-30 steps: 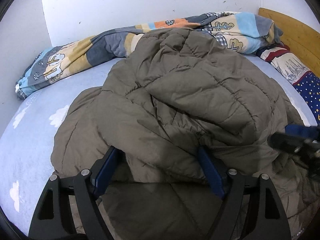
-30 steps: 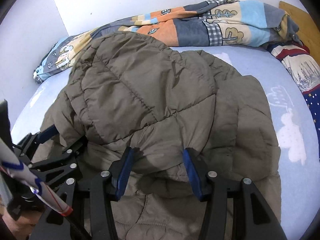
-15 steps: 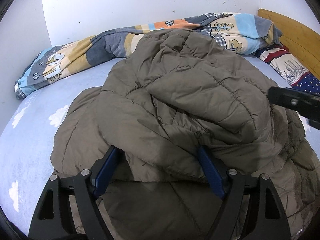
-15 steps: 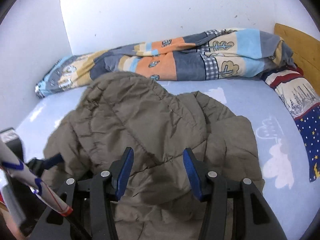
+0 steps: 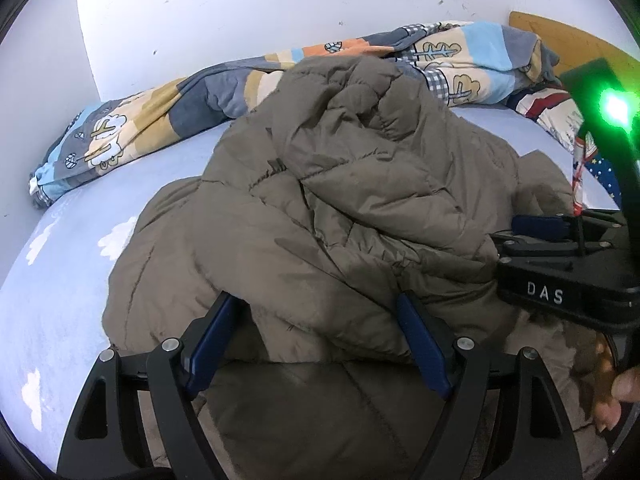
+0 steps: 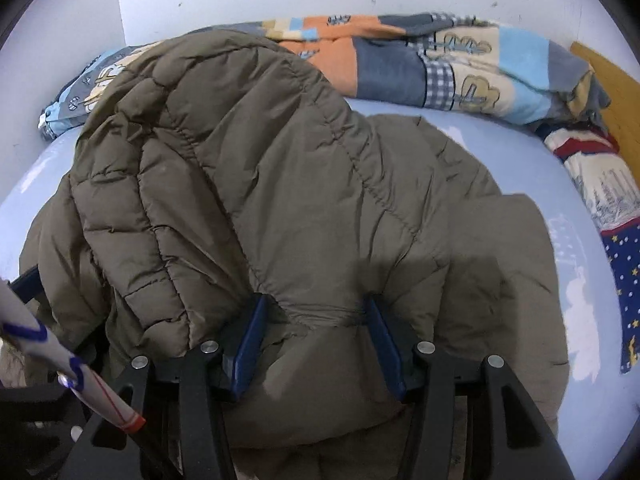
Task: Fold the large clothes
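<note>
An olive-brown quilted jacket (image 5: 360, 200) lies bunched on the bed, its upper layer folded over the lower one. My left gripper (image 5: 316, 344) is at the near edge and holds a thick fold of the jacket between its blue pads. The right wrist view shows the jacket (image 6: 280, 180) humped high, and my right gripper (image 6: 316, 340) is shut on a puckered fold of it. The right gripper (image 5: 540, 240) also shows at the right edge of the left wrist view, level with the jacket's right side. A person's fingers (image 5: 624, 388) show below it.
The light blue sheet with white clouds (image 5: 80, 260) spreads left of the jacket and also to its right (image 6: 580, 280). A patchwork quilt (image 5: 160, 120) lies along the white wall. A patterned pillow (image 6: 600, 180) and a wooden headboard (image 5: 560, 40) are at the far right.
The right gripper lifted with its fold of the jacket, then came down closer to the left gripper, so the jacket now humps higher on that side. The left gripper has not moved.
</note>
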The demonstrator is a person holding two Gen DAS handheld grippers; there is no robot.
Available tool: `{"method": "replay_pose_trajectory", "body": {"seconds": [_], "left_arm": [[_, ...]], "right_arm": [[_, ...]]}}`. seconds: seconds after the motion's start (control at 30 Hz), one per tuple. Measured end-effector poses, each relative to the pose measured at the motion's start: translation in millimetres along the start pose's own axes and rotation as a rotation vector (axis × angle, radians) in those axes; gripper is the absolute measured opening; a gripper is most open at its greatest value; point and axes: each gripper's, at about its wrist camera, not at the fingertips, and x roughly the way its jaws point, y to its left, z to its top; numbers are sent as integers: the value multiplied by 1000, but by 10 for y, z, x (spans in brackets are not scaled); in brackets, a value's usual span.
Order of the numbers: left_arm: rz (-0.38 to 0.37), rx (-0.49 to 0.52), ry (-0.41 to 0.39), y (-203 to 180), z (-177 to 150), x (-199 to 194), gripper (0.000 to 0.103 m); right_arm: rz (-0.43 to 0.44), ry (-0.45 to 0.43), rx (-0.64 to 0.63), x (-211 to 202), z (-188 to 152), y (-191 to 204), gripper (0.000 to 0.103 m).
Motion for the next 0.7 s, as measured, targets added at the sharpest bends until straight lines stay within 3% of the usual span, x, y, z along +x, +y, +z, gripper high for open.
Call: {"method": "replay_pose_trajectory", "body": {"seconds": [0.13, 0.23, 0.4, 0.5, 0.7], "left_arm": [[-15, -43, -52, 98, 114, -174, 80], [-15, -78, -75, 215, 186, -212, 80], [3, -154, -1, 435, 143, 26, 80], [-21, -194, 34, 496, 98, 143, 80], [18, -142, 28, 412, 52, 160, 81]], "right_arm": [[13, 14, -11, -124, 45, -11, 56], [77, -34, 22, -376, 45, -61, 56], [75, -113, 73, -624, 96, -244, 56], [75, -91, 105, -543, 109, -347, 56], [75, 23, 91, -111, -72, -312, 58]]}}
